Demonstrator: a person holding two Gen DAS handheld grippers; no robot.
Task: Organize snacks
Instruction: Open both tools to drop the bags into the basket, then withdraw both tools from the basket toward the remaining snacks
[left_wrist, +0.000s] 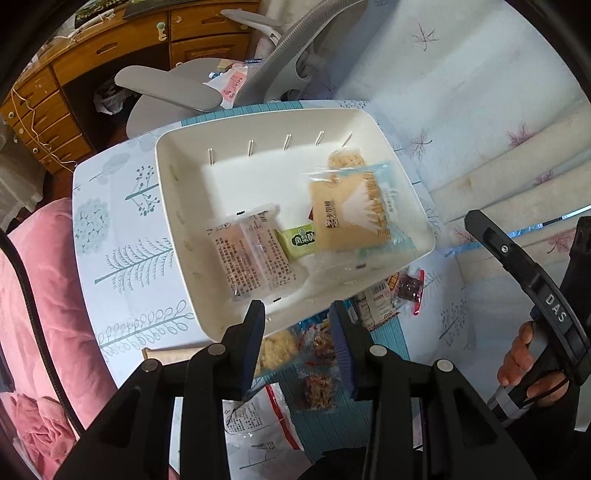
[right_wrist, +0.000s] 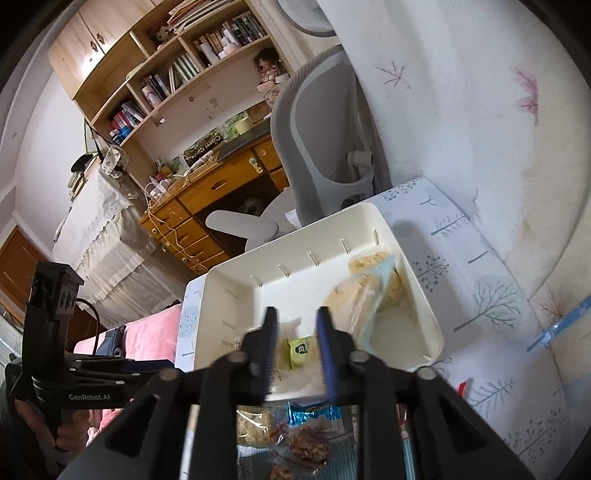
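Both grippers, left (left_wrist: 297, 321) and right (right_wrist: 295, 325), have fingers apart and hold nothing. The white bin (left_wrist: 177, 206) already has 4 snacks. More snack packs (left_wrist: 317, 373) lie by the table's near edge. Pinch 1 flat pack gently, lift, drop inside.

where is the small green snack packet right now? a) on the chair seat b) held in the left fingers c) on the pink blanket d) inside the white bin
d: the small green snack packet lies on the floor of the white bin among other wrapped snacks, and both grippers are open and hold nothing.
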